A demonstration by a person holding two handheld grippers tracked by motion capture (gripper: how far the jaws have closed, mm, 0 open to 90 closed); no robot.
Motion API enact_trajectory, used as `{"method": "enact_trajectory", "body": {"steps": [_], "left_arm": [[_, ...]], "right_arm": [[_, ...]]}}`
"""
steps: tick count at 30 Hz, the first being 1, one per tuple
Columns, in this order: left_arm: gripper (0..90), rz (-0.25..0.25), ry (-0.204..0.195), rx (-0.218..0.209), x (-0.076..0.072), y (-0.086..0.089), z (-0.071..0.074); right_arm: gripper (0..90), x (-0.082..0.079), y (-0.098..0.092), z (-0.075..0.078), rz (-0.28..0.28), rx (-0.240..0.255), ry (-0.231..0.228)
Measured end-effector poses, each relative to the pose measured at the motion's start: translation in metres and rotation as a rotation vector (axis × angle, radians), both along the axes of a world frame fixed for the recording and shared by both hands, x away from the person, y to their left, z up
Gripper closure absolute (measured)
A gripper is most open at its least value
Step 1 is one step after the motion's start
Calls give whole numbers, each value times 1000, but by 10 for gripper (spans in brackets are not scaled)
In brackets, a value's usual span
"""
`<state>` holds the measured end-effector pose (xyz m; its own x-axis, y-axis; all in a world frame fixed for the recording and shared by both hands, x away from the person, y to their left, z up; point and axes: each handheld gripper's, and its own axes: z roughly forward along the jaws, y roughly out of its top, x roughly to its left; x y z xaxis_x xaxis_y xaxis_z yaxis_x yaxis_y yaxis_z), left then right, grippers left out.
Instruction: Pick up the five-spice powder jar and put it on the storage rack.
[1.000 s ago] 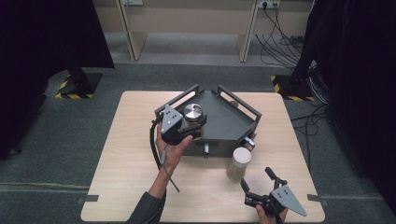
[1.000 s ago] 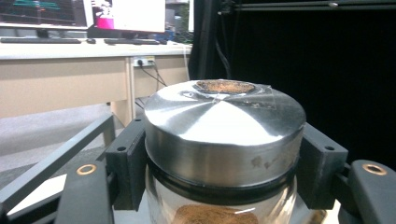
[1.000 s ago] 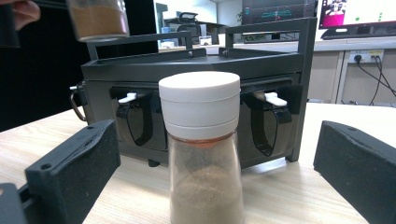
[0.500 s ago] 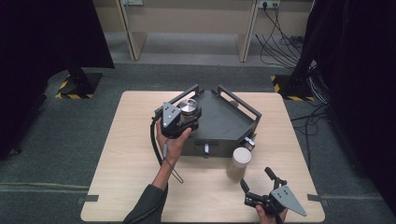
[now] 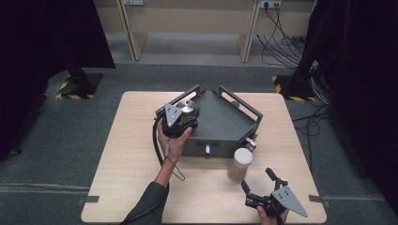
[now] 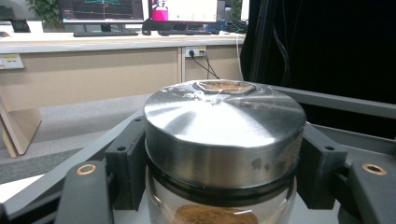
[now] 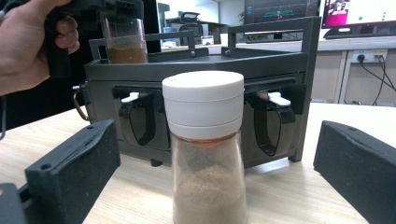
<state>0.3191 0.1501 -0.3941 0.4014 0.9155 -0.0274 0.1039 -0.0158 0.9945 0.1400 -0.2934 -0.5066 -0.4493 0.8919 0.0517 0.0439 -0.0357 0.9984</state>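
Note:
My left gripper [image 5: 184, 118] is shut on a glass jar with a steel lid [image 6: 224, 126] and brown powder inside, and holds it over the left corner of the dark grey rack [image 5: 220, 123]. The same jar [image 7: 123, 39] appears at the rack's top left in the right gripper view. A white-capped shaker of tan powder [image 5: 241, 164] stands on the table just in front of the rack [image 7: 201, 70]. My right gripper [image 5: 259, 183] is open near the table's front edge, its jaws wide on either side of the shaker [image 7: 205, 154] without touching it.
The wooden table [image 5: 126, 159] has bare room at the left and front. The rack's front face carries two black hooks with white tabs [image 7: 135, 116]. Cables and black stands sit on the floor beyond the table.
My left gripper has carried the steel-lidded jar a little away from me and to the left over the rack. The right gripper has stayed put.

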Motion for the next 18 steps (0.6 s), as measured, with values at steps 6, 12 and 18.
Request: {"method": "enact_trajectory", "body": {"steps": [6, 12, 18], "left_arm": [[312, 6, -14, 12, 0, -3, -6], [287, 10, -33, 1, -2, -3, -9], [59, 5, -46, -39, -6, -3, -9]], "right_arm": [[7, 0, 0, 0, 2, -1, 2], [7, 0, 0, 0, 2, -2, 2], [7, 0, 1, 0, 4, -3, 2]]}}
